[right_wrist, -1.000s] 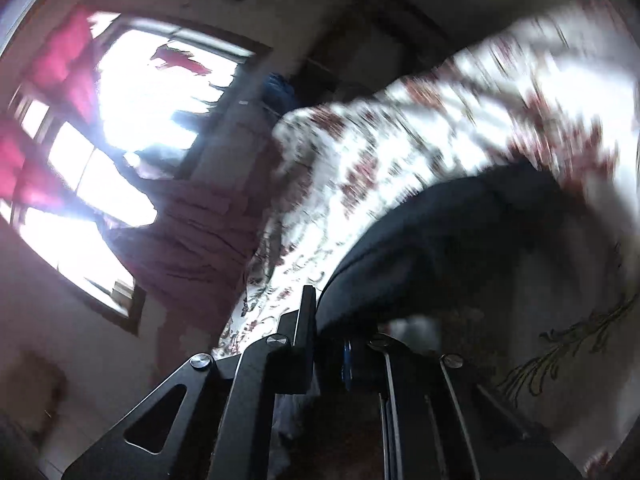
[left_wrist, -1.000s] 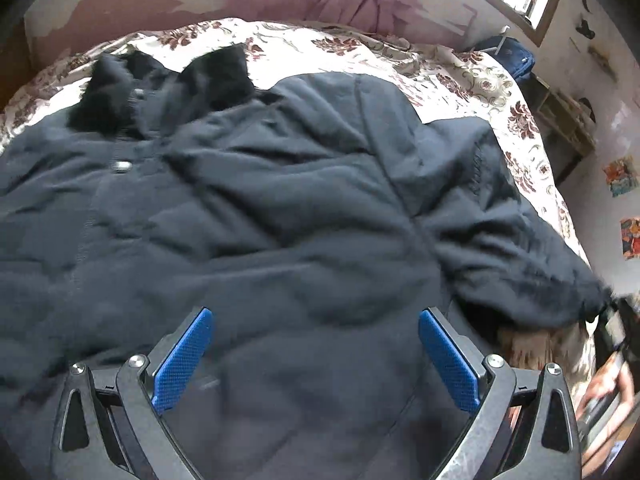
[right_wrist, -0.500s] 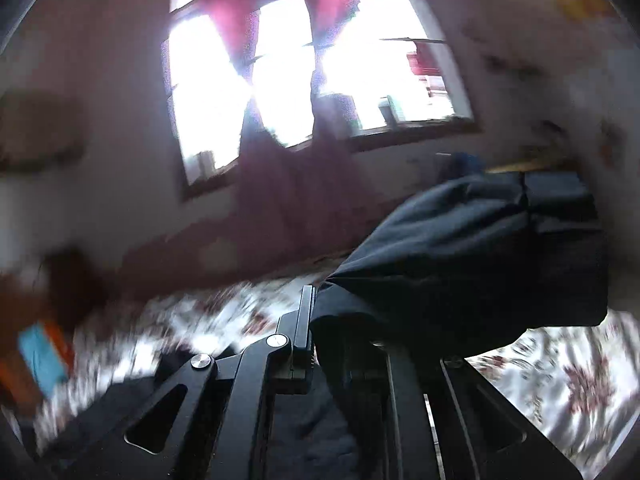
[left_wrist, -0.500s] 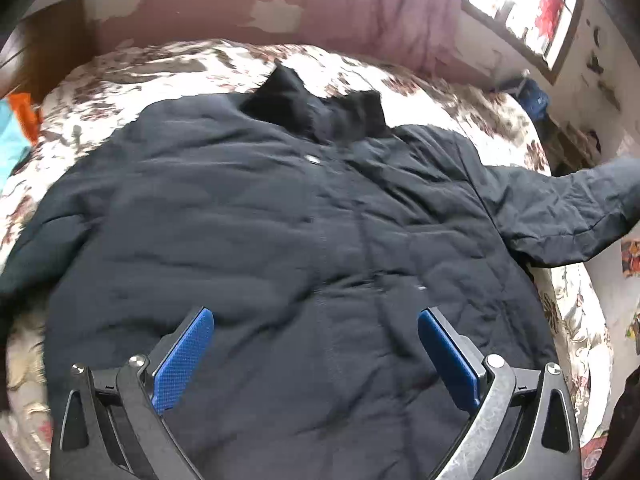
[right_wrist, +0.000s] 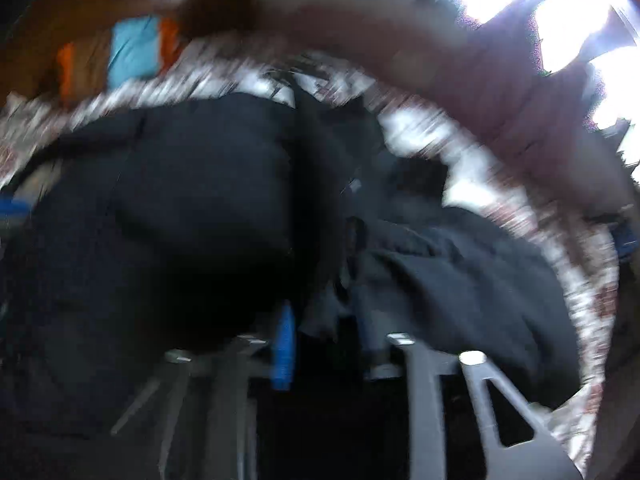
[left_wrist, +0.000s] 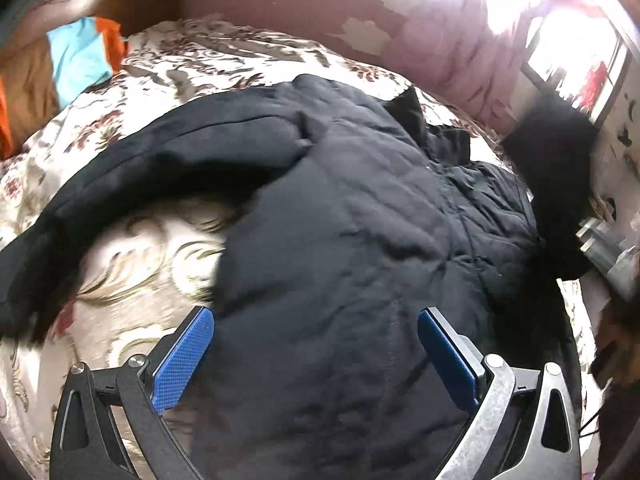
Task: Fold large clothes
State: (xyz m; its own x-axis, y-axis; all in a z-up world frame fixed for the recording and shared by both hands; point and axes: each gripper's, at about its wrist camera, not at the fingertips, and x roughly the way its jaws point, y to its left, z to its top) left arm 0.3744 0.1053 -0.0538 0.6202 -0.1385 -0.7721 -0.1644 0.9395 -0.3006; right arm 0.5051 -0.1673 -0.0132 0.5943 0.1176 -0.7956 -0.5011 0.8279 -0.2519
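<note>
Jacket [right_wrist: 208,208] blurred behind right gripper [right_wrist: 324,340]

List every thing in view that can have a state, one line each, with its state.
Dark padded jacket: spread over the bed, not yet folded, one sleeve stretched out to the picture's left.
Floral bedspread: laid out under the jacket, rumpled.
Left hand-held gripper: open, empty, above the jacket.
Right hand-held gripper: jaws opening, dark cloth between them; view blurred.
Curtain: drawn aside, bunched beside the window.
</note>
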